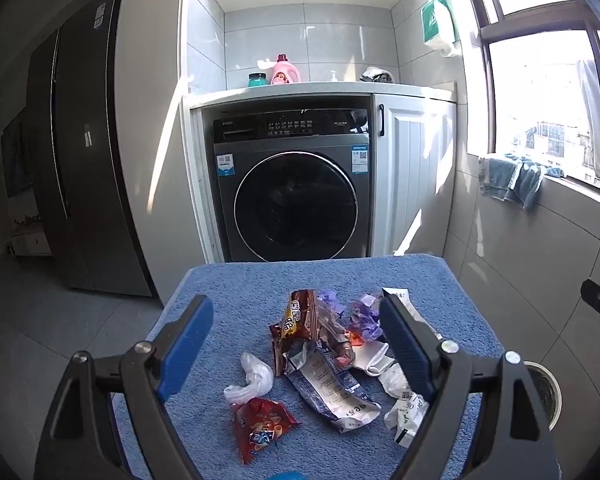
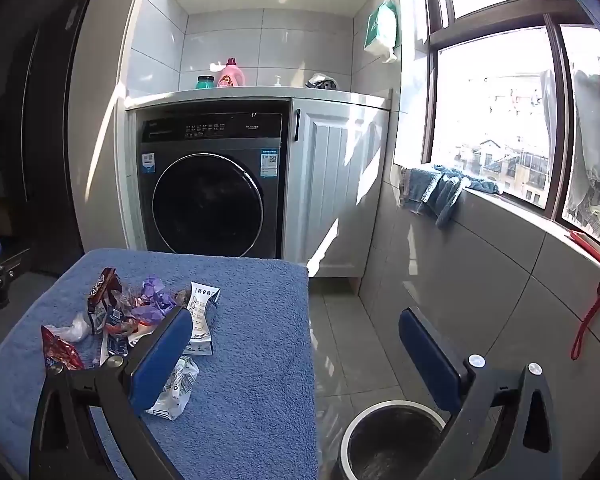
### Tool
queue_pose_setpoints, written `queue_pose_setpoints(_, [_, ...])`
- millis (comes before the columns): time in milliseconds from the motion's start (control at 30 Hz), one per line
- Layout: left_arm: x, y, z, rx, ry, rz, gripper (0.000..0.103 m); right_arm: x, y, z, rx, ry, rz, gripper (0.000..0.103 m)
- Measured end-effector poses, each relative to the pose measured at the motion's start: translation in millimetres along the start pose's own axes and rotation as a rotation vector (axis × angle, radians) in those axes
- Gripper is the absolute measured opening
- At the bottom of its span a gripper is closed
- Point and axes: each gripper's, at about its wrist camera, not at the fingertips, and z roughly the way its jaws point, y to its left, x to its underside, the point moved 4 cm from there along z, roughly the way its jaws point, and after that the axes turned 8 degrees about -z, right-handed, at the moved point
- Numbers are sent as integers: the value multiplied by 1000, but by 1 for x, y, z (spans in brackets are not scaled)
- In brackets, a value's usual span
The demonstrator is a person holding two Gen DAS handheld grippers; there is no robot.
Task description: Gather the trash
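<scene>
A pile of trash lies on a blue towel-covered table [image 1: 236, 280]: a brown snack wrapper [image 1: 298, 316], a red snack bag [image 1: 260, 426], a crumpled clear plastic bag [image 1: 252, 380], a blue-white wrapper [image 1: 336, 392], purple wrappers [image 1: 366, 314] and white paper scraps [image 1: 404, 404]. My left gripper [image 1: 296, 344] is open, above the pile, holding nothing. My right gripper [image 2: 296, 356] is open and empty, above the table's right edge; its left finger [image 2: 160, 364] is over the white scraps [image 2: 176, 390]. A round trash bin [image 2: 392, 440] stands on the floor to the right of the table.
A washing machine [image 1: 296, 188] sits under a counter behind the table, with a white cabinet door [image 1: 412, 172] beside it. A dark fridge [image 1: 84, 140] stands at left. A window sill with a blue towel [image 2: 440, 188] runs along the right wall.
</scene>
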Motion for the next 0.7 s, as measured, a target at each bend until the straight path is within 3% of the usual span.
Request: queue_pose_setpoints(700, [0,16,7,-1,12,18,85,-1,9,2,-12,-36,32,103])
